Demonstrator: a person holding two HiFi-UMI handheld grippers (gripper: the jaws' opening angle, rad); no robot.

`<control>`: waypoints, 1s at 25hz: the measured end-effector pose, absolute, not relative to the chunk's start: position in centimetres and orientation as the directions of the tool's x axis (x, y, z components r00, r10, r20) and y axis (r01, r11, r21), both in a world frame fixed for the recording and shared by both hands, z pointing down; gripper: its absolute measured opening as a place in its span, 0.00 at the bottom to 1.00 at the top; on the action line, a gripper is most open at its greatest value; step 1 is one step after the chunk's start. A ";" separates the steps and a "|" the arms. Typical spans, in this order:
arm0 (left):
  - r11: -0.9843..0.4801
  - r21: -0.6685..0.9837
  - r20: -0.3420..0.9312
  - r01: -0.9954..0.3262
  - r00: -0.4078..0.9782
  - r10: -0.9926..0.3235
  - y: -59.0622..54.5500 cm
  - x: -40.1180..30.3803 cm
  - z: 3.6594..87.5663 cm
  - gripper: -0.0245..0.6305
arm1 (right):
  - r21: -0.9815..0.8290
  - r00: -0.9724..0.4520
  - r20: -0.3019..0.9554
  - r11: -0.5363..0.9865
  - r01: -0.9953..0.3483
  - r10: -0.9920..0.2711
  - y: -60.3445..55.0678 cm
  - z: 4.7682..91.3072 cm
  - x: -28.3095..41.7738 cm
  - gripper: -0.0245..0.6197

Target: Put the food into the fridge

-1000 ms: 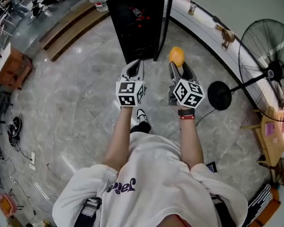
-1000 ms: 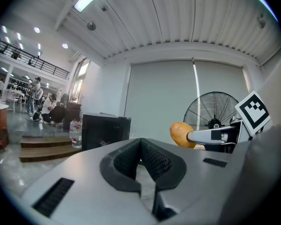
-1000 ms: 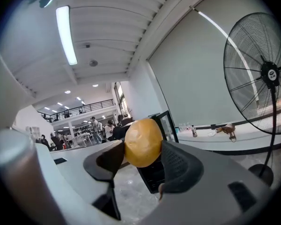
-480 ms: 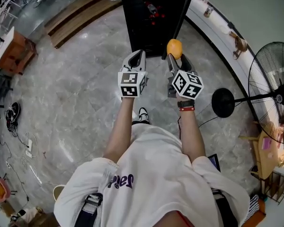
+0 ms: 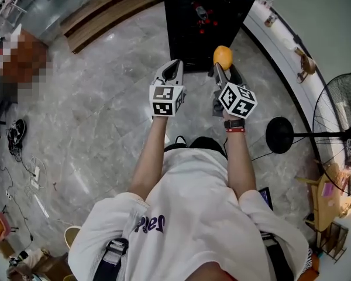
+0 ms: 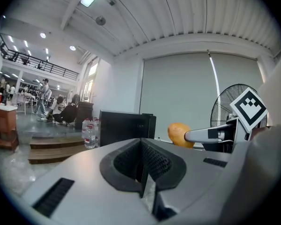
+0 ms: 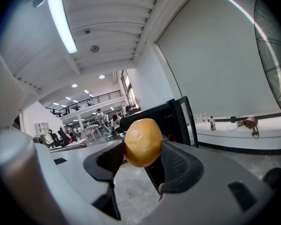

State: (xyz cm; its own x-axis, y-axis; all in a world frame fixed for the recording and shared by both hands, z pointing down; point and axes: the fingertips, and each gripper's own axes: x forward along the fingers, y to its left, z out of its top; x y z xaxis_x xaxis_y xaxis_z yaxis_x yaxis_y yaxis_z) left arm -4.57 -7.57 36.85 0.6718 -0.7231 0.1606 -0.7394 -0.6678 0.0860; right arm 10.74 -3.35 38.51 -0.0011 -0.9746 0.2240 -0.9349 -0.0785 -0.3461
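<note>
An orange round fruit sits between the jaws of my right gripper, which is shut on it, held in the air just before the fridge. The black fridge stands ahead with its door open at the right; red items show inside. My left gripper is beside the right one, to its left, its jaws shut with nothing in them.
A standing fan with a round black base is at the right. A white ledge with small items runs along the wall. Wooden steps lie to the fridge's left; cables litter the floor at far left.
The person has walked nearer to the fridge. Both grippers and the fruit now sit close before its open front; the grip is unchanged.
</note>
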 end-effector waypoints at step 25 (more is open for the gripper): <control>-0.650 0.137 0.222 -0.747 0.663 -0.715 -24.6 -1.2 45.5 0.07 | -0.369 -0.179 0.352 0.040 -0.929 -0.919 -24.1 48.3 12.7 0.45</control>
